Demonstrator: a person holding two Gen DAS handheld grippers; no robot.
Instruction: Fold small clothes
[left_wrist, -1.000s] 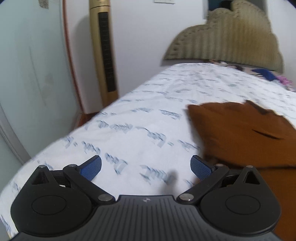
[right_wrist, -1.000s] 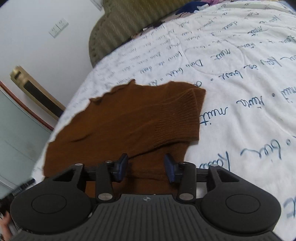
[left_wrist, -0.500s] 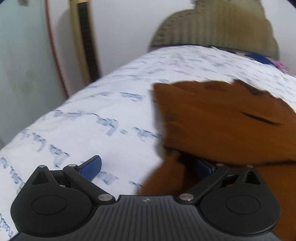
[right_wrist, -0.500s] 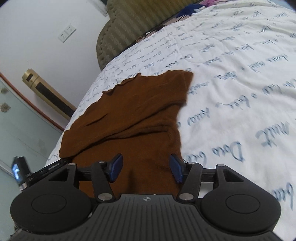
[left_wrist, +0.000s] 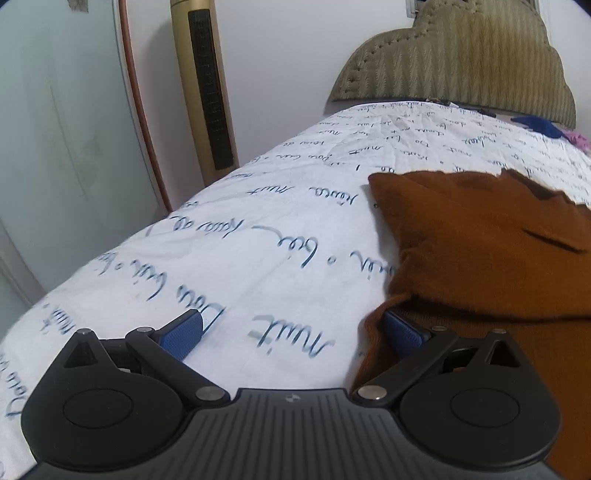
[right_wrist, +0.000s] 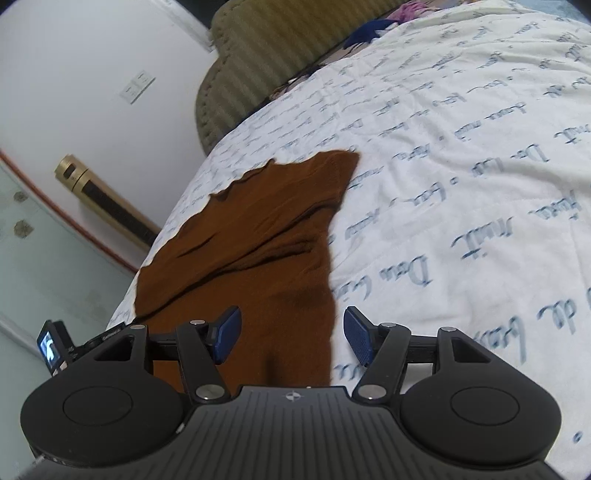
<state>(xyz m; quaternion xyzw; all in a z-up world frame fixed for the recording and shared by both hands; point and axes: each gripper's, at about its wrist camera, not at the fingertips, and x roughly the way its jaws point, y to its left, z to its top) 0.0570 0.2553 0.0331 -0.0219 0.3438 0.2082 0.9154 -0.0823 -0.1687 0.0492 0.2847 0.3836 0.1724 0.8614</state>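
A rust-brown knitted top (right_wrist: 258, 236) lies flat on the white bedspread (right_wrist: 461, 184), partly folded over itself. My right gripper (right_wrist: 291, 339) hovers over its near end. Its jaws are opening, and the cloth's right edge lies below the gap with no pad pressing on it. In the left wrist view the same brown top (left_wrist: 480, 251) fills the right side. My left gripper (left_wrist: 293, 334) stands wide open over bare bedspread (left_wrist: 258, 229). The top's near left edge curls just inside the left gripper's right fingertip (left_wrist: 404, 334), loose and not pinched.
A padded olive headboard (left_wrist: 461, 66) and a small pile of blue and pink clothes (left_wrist: 546, 127) are at the far end. A gold tower fan (left_wrist: 207, 85) and a glass panel (left_wrist: 55, 147) stand beside the bed's left edge. A small lit screen (right_wrist: 50, 349) shows low left.
The right gripper's jaws have spread apart and it has drawn back along the top. The left gripper has come in against the top's left edge, and the cloth now curls by its right fingertip.
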